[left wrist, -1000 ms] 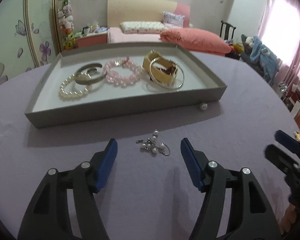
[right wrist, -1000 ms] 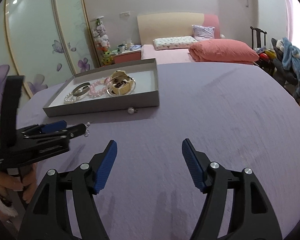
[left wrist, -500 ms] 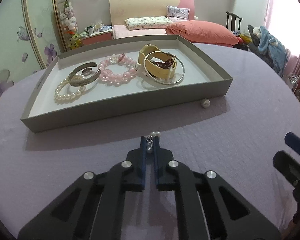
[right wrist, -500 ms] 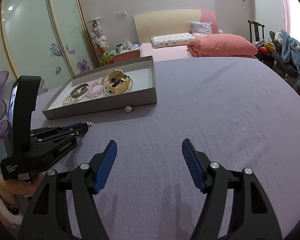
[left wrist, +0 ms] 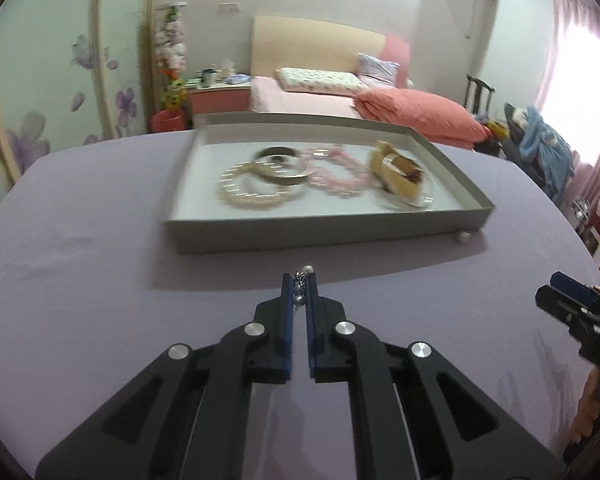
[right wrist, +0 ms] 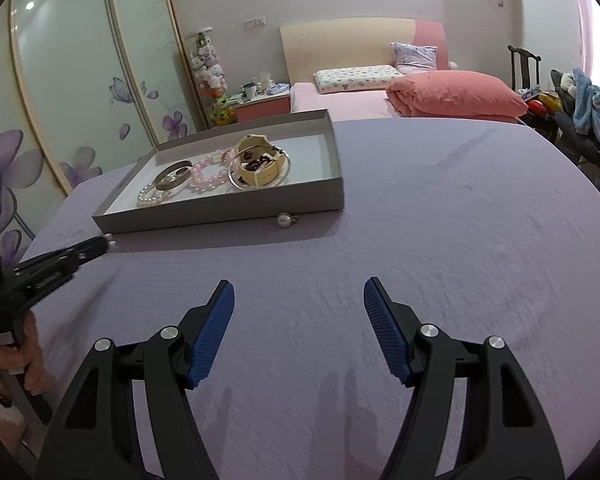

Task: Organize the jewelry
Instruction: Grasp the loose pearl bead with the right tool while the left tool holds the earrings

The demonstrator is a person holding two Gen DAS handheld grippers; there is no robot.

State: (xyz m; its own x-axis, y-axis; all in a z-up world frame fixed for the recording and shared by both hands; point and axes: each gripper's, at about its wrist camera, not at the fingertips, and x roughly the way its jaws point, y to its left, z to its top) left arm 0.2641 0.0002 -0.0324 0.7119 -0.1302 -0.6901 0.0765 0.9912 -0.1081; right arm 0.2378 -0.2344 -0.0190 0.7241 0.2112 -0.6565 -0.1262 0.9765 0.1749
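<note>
My left gripper [left wrist: 299, 280] is shut on a small pearl and silver chain piece [left wrist: 300, 276], held above the purple table in front of the grey tray [left wrist: 308, 229]. The tray holds a pearl bracelet [left wrist: 252, 194], a metal bangle [left wrist: 282, 168], a pink bead bracelet [left wrist: 338, 172] and a gold cuff [left wrist: 398, 176]. A loose pearl earring [right wrist: 284, 220] lies by the tray's front wall. My right gripper [right wrist: 299, 300] is open and empty over the table. The left gripper also shows in the right wrist view [right wrist: 108, 240].
The round table has a purple cloth [right wrist: 440, 240]. A bed with a pink quilt [right wrist: 452, 92] stands behind it. A chair with blue clothes [right wrist: 588, 112] is at the right. A wardrobe with flower decals [right wrist: 60, 100] is at the left.
My left gripper closed on the pearl chain piece, lifted it off the cloth and moved left along the tray's front. My right gripper stayed open.
</note>
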